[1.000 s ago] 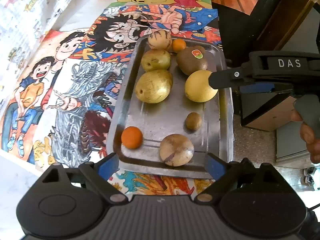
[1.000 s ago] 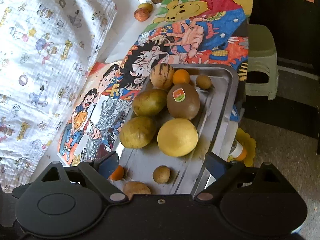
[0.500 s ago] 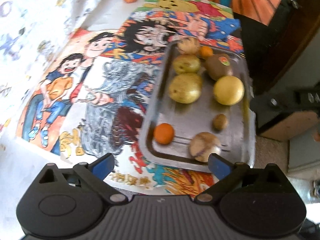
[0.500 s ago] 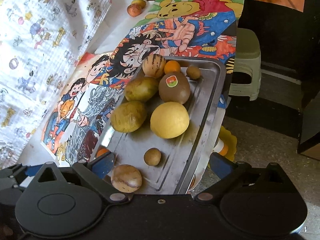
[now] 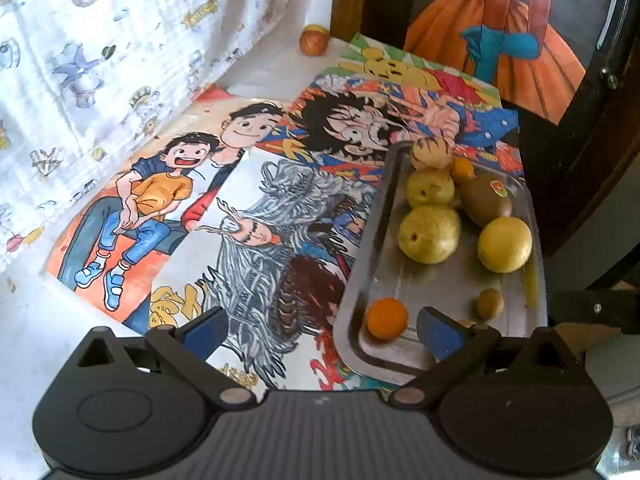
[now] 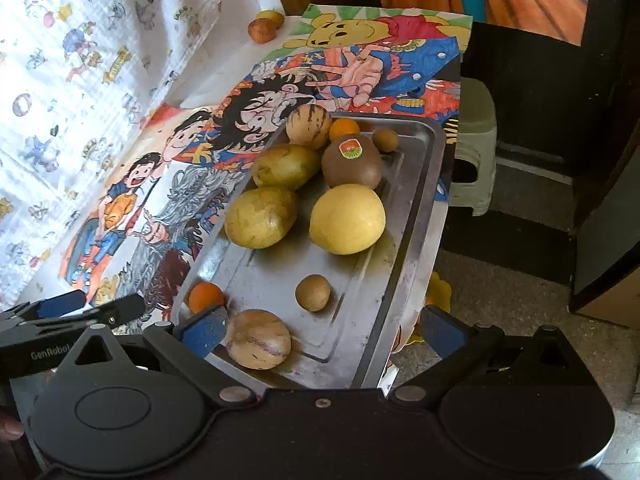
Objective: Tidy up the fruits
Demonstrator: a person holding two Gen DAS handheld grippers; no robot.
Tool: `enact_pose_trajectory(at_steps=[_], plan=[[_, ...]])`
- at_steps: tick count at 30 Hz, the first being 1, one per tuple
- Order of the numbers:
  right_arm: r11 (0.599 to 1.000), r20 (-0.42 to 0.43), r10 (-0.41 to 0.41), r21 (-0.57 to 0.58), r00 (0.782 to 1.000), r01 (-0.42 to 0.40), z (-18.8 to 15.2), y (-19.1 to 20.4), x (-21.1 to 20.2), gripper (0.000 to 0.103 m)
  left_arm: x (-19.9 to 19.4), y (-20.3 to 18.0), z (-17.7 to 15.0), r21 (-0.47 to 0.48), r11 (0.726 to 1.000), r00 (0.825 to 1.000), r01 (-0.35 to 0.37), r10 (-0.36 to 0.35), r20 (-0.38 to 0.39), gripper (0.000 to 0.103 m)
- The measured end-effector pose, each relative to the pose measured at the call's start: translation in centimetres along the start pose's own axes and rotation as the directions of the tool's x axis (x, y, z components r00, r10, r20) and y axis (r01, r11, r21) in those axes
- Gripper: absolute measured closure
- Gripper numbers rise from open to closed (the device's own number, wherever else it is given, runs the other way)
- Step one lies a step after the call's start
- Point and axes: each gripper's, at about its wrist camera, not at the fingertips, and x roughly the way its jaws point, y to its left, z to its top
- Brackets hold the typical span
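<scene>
Right wrist view: the metal tray [image 6: 416,216] sits on a cartoon-printed mat [image 6: 360,64] at the table's edge, carrying the fruit. The right gripper [image 6: 320,330] hovers over the tray's near end; its jaws have just been opening, stand wide apart and hold nothing. A striped pepino melon [image 6: 258,338] lies just beside its left pad. The kiwi [image 6: 352,162], yellow passion fruit [image 6: 347,219] and small orange [image 6: 206,297] are round and smooth, likely to roll on bare steel; best taken across the widest part, gently, since ripe skins probably bruise. Left wrist view: the left gripper [image 5: 320,330] is likewise spread and empty, mostly over the mat.
</scene>
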Motion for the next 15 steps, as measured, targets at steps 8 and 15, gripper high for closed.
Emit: enact_pose_trajectory(at_steps=[8,15], plan=[[0.988,0.166,-0.103,-0.099,0.981,0.121,-2.4,0.9,-0.2,0.001,1.1,2.4,-0.8,-0.111,0.994,0.992,-0.005,0.018,0.122,0.001],[0.990,0.335,-0.100,-0.057,0.937,0.126,-4.4,0.0,0.7,0.001,2.9,3.3,-1.8,-0.166,0.986,0.967,-0.010,0.052,0.248,0.001]])
